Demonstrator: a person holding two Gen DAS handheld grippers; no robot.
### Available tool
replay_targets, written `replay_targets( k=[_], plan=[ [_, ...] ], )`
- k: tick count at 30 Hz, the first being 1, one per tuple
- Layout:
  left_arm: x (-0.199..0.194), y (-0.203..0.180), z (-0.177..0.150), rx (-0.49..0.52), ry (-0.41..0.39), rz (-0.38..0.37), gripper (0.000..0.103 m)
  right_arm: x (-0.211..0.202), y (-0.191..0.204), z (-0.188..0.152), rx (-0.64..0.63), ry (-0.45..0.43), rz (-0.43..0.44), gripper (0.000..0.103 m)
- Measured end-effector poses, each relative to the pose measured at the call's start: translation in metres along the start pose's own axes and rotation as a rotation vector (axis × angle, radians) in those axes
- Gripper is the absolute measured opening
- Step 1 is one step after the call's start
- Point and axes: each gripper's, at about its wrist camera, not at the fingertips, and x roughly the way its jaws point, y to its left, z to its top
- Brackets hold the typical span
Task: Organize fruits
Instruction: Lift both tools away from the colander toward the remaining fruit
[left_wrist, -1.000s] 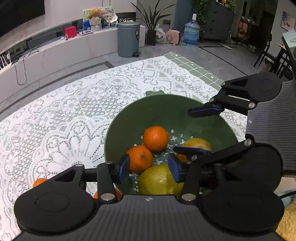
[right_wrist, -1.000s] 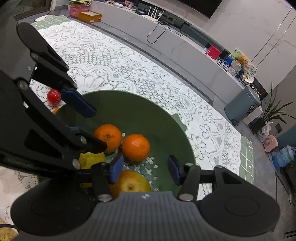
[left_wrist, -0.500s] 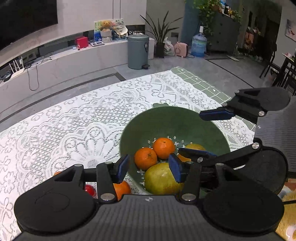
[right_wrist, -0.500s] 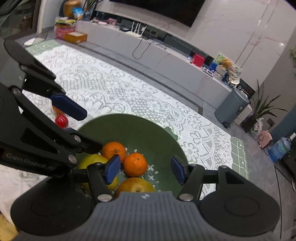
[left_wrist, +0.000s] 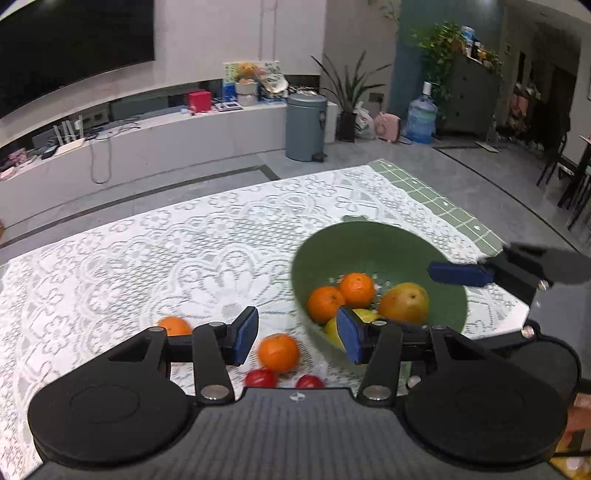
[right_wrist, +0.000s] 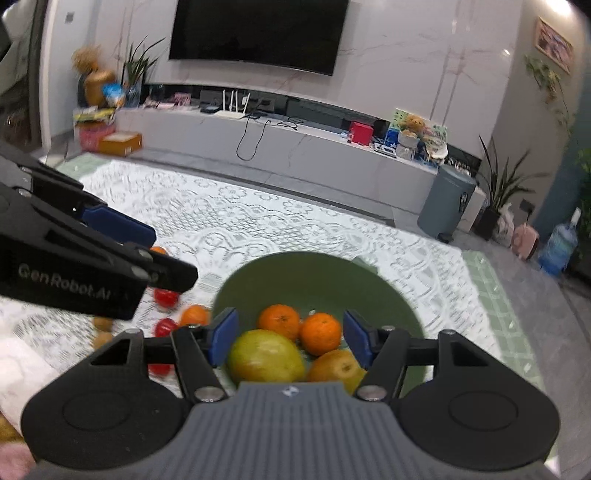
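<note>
A green bowl (left_wrist: 376, 240) (right_wrist: 314, 262) on the lace cloth holds two oranges (left_wrist: 356, 290), a yellow-green fruit (right_wrist: 266, 360) and a brownish pear (left_wrist: 404, 302). Left of the bowl, an orange (left_wrist: 279, 352), another orange (left_wrist: 173, 325) and two small red fruits (left_wrist: 260, 378) lie loose on the cloth. My left gripper (left_wrist: 297, 339) hovers open above the loose orange, holding nothing. My right gripper (right_wrist: 289, 340) hangs over the bowl's near side; its jaws are opening with nothing gripped between them. Each gripper shows in the other's view.
The white lace tablecloth (left_wrist: 184, 258) covers the table, with a green checked edge (left_wrist: 424, 192) at the far right. Small brown fruits (right_wrist: 101, 325) lie near the table's left front. Beyond the table stand a grey bin (left_wrist: 306, 127) and a low TV cabinet (right_wrist: 295, 147).
Both grippers have drawn back and up from the bowl, so the fruit looks smaller. The left view has swung left onto the loose fruit. The right jaws have widened.
</note>
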Motion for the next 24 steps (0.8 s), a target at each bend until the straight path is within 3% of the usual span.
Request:
replay_targets(
  k=[8,18,24],
  plan=[
    [-0.010,0.036,-0.023,-0.056,-0.008,0.039,0.058,-0.007,0.036,-0.012,0.105,-0.046,0.027,0.065],
    [-0.020,0.084,-0.055,-0.155,-0.021,0.047,0.059,0.002,0.088,-0.016,0.044,-0.073,0.057,0.064],
    [-0.021,0.104,-0.071,-0.206,-0.038,0.041,0.059,0.009,0.113,-0.022,-0.037,-0.096,0.057,0.056]
  ],
)
